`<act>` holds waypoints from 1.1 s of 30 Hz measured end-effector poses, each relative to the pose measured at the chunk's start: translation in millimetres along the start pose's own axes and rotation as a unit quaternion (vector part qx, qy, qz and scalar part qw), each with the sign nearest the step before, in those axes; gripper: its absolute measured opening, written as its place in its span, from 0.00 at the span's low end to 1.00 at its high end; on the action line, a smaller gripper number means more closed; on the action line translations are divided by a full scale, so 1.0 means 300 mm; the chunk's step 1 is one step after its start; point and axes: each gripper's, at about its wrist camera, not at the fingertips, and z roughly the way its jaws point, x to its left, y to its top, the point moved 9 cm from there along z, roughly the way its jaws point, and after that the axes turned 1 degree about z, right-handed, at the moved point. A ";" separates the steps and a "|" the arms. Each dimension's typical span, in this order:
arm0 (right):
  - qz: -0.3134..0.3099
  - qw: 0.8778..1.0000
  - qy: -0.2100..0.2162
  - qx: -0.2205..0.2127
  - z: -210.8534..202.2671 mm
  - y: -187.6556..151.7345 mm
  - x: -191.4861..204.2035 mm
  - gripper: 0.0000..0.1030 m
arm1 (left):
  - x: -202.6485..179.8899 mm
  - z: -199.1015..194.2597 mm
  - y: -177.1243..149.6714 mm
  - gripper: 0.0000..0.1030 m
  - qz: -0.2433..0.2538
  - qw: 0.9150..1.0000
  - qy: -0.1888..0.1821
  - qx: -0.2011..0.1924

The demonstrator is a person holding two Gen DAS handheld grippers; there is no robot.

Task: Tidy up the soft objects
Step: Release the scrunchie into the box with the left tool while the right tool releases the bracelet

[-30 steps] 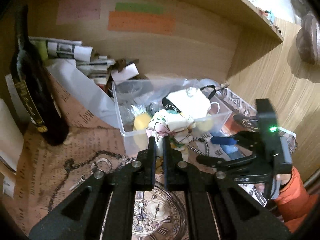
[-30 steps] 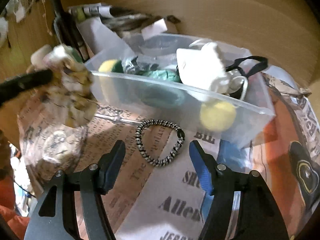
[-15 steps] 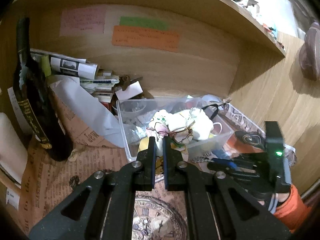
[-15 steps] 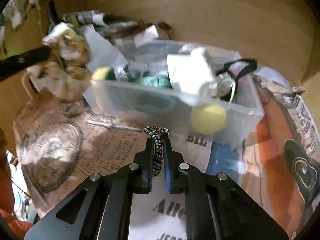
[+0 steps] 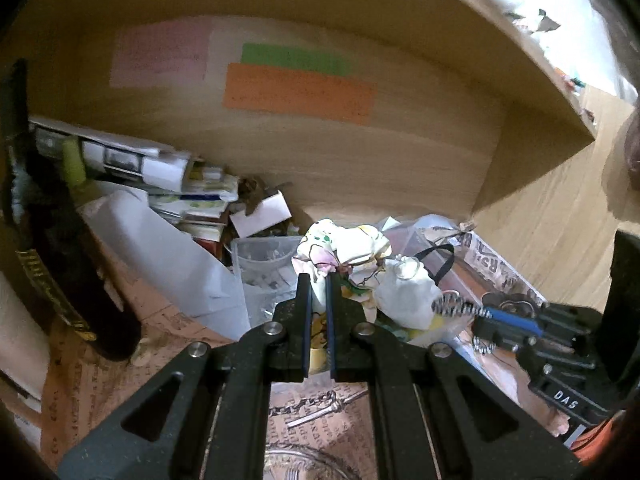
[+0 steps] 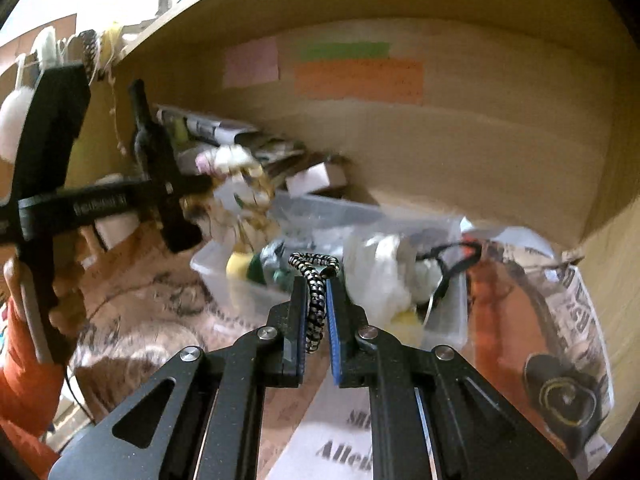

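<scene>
Left wrist view: the left gripper (image 5: 318,294) has its fingers closed on a printed cloth bundle (image 5: 344,250), which hangs in the air over the near rim of the clear plastic bin (image 5: 256,264); a white soft item (image 5: 404,296) already lies inside. To complete the step well, judge the bundle fully past the near wall before opening, and lower it into the free space at the left of the bin so that it does not snag on the black strap (image 5: 438,258). At the right of this view the right gripper (image 5: 486,314) grips a black-and-white braided band (image 5: 456,306) close to the bin's right end. A dark bottle (image 5: 52,264) stands well apart on the left of the worktop (image 5: 76,392); a paper stack (image 5: 172,184) crowds the area behind the bin, and the shelf overhead limits any lift. Right wrist view: the right gripper (image 6: 316,296) has its fingers clamped on the braided band (image 6: 314,296), raised clear of the worktop and in front of the bin (image 6: 224,284). The left gripper (image 6: 188,196) appears blurred at upper left with the cloth bundle (image 6: 236,184). Both tools converge on one opening, so release one item at a time; open room lies toward the near worktop and the newspaper (image 6: 576,300) at the right
</scene>
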 end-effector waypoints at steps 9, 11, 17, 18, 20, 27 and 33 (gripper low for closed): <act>0.011 0.999 -0.035 0.025 0.172 0.016 -0.065 0.08 | -0.032 0.166 -0.047 0.05 0.005 0.998 -0.018 0.056; 0.015 0.998 -0.034 0.045 0.215 -0.004 -0.072 0.08 | -0.034 0.202 -0.065 0.05 0.004 0.997 -0.019 0.071; 0.026 0.996 -0.022 0.088 0.273 -0.065 -0.085 0.18 | -0.038 0.252 -0.108 0.13 0.005 0.995 -0.020 0.100; 0.029 0.995 -0.020 0.089 0.268 -0.065 -0.089 0.22 | -0.039 0.251 -0.110 0.20 0.007 0.995 -0.018 0.100; 0.038 0.996 -0.006 0.085 0.250 -0.061 -0.088 0.43 | -0.042 0.238 -0.110 0.31 0.011 0.995 -0.016 0.094; 0.032 0.998 -0.004 0.060 0.176 -0.026 -0.074 0.47 | -0.056 0.153 -0.066 0.45 0.019 0.998 -0.015 0.054; 0.020 1.000 -0.006 0.006 0.050 0.062 -0.062 0.47 | -0.073 0.033 -0.004 0.45 0.022 1.000 -0.014 0.003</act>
